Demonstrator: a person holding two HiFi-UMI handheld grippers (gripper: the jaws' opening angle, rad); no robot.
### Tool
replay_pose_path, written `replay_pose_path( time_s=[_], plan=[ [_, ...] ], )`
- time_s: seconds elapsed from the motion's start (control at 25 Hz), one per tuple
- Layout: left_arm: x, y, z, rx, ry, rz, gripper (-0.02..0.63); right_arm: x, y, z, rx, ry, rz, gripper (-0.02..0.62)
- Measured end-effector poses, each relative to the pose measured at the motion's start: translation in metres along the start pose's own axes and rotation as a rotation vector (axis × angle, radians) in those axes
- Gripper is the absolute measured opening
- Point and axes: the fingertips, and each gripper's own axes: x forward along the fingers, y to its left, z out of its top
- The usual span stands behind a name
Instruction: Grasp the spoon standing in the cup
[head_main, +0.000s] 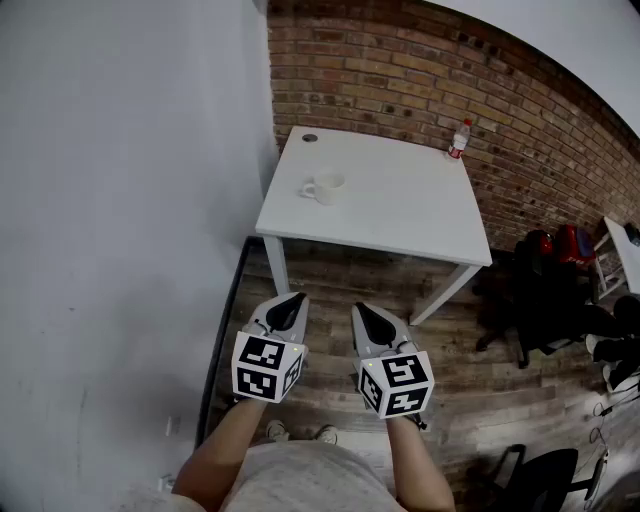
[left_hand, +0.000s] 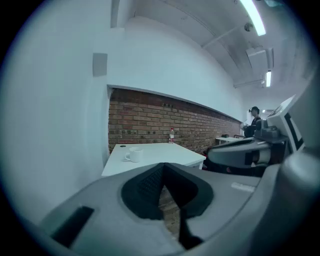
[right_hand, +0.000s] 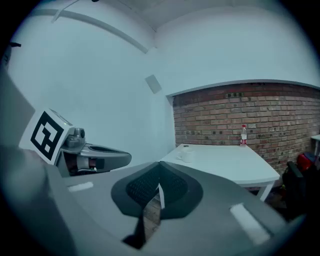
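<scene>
The left gripper (head_main: 294, 298) and right gripper (head_main: 361, 308) are held side by side over the wooden floor (head_main: 330, 270), well short of the white table (head_main: 400, 205). Each has its jaws pressed together, holding nothing. The white cup (head_main: 325, 187) stands near the table's left edge; any spoon in it is too small to make out. A plastic bottle (head_main: 458, 140) stands at the far right corner.

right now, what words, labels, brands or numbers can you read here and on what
No text here can be read.
bottle: red label, print too small to read.
left marker cube, right marker cube: black-and-white square patterns, no words.
cup: plain white, no print shows.
</scene>
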Motion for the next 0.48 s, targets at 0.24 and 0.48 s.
replay_pose_path(
  time_s=[0.24, 0.48],
  plan=[
    [0.016, -0.018, -0.003, -0.006, 0.005, 0.010, -0.006, -0.004, -0.018, -0.010, 0.013, 0.001, 0.026, 0.003],
    [0.027, -0.022, 0.001, 0.000, 0.008, 0.029, -0.006, -0.001, -0.031, -0.007, 0.024, -0.011, 0.049, 0.003]
  ],
)
